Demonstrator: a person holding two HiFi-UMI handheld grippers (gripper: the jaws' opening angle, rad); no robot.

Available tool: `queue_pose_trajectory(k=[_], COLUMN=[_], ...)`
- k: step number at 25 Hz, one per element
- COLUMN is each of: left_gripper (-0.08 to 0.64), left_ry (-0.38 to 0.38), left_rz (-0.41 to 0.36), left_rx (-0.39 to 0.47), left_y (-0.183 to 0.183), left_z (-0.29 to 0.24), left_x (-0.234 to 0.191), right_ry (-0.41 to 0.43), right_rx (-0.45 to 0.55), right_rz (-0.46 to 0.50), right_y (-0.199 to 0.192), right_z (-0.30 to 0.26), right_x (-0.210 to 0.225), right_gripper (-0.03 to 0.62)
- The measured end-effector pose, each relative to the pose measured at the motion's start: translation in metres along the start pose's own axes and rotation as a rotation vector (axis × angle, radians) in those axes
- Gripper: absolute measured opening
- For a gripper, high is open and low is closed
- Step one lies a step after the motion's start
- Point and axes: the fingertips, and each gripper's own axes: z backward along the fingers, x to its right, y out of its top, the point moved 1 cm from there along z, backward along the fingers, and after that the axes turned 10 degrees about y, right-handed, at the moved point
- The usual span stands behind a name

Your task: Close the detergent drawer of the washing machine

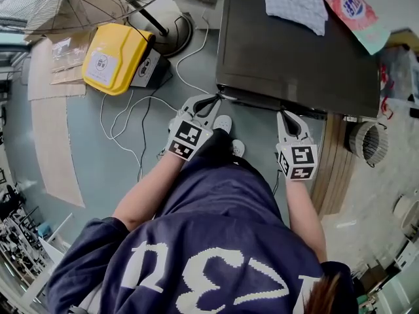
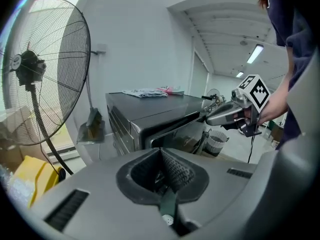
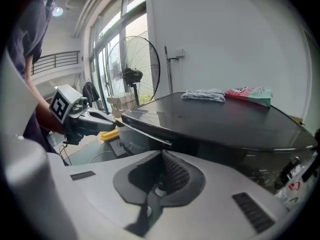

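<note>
**Both tools shut at the washer front**

Washing machine [image 1: 294,51]: dark top, at 12 to 1 o'clock in my head view.

Floor fan [image 2: 45,69]: stands off the machine's left side, at 10 o'clock in the left gripper view.

Yellow case [image 1: 118,57]: on the floor at 10 o'clock.

On the machine top there is a pale cloth [image 1: 294,2] at 12, with a printed packet [image 1: 357,12] just beside it at 1.

Detergent drawer [image 2: 172,126]: top of the machine's front, left corner. I cannot tell how far out it stands.

Left tool [image 1: 213,102]: jaws together, nothing between them, tip at that corner.

Right tool [image 1: 287,115]: jaws together and empty, near the front edge further right. I cannot tell whether it touches.
</note>
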Motion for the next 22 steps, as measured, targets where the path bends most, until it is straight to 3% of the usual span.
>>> queue_pose_trajectory(k=[4, 22], left_gripper=[0.018, 0.017], left_ry=[0.016, 0.016], left_rz=[0.04, 0.045], left_rx=[0.004, 0.004], left_y=[0.0032, 0.0049], left_z=[-0.0051, -0.0068], left_x=[-0.0029, -0.0071], right_ry=[-0.008, -0.023], right_rx=[0.006, 0.001], right_rz=[-0.015, -0.034], right_y=[0.0037, 0.0056], right_z=[-0.005, -0.011], right_x=[0.0033, 0.0029], right_gripper=[0.017, 0.015])
